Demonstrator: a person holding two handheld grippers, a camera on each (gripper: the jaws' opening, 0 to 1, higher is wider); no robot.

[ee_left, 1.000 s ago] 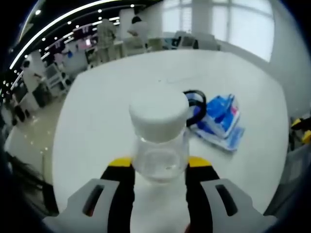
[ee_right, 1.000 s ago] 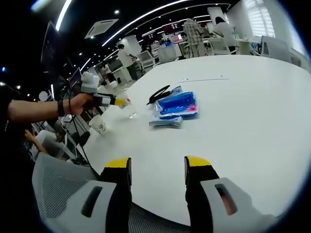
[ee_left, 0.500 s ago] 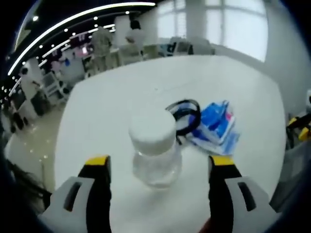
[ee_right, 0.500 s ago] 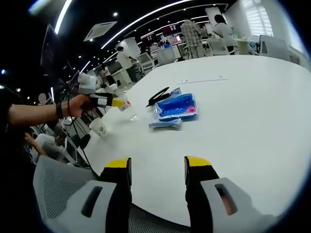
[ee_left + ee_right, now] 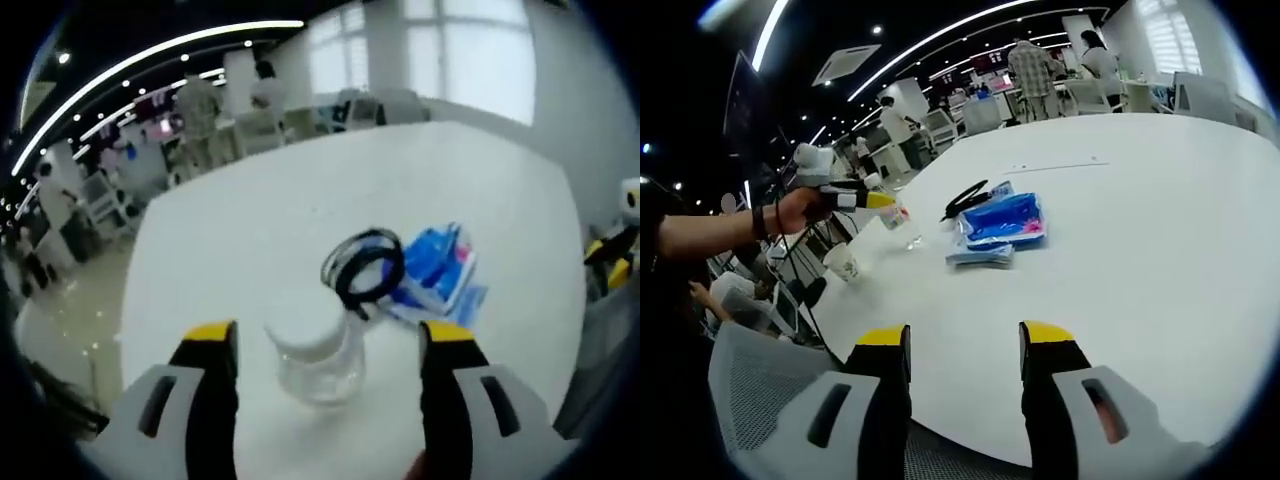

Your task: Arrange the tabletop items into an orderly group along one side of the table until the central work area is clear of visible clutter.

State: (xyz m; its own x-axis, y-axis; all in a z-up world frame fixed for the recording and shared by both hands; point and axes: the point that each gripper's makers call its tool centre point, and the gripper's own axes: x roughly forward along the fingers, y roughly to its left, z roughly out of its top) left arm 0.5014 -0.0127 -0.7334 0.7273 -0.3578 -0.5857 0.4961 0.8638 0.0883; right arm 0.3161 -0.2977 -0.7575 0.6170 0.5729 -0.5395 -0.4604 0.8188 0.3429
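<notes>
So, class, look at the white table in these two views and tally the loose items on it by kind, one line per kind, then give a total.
Clear jar with white lid: 1
Black cable loop: 1
Blue packets: a small stack, exact number unclear, counted as 1 group
Paper cup at the table edge: 1
Total: 4 items or groups on the white table

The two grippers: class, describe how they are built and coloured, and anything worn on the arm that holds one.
The left gripper and the right gripper match: two black jaws capped in yellow, rising from pale grey housings with a dark slot in each. In the right gripper view, the left gripper's far end is yellow on a black body, and the person's wrist wears a dark band.
</notes>
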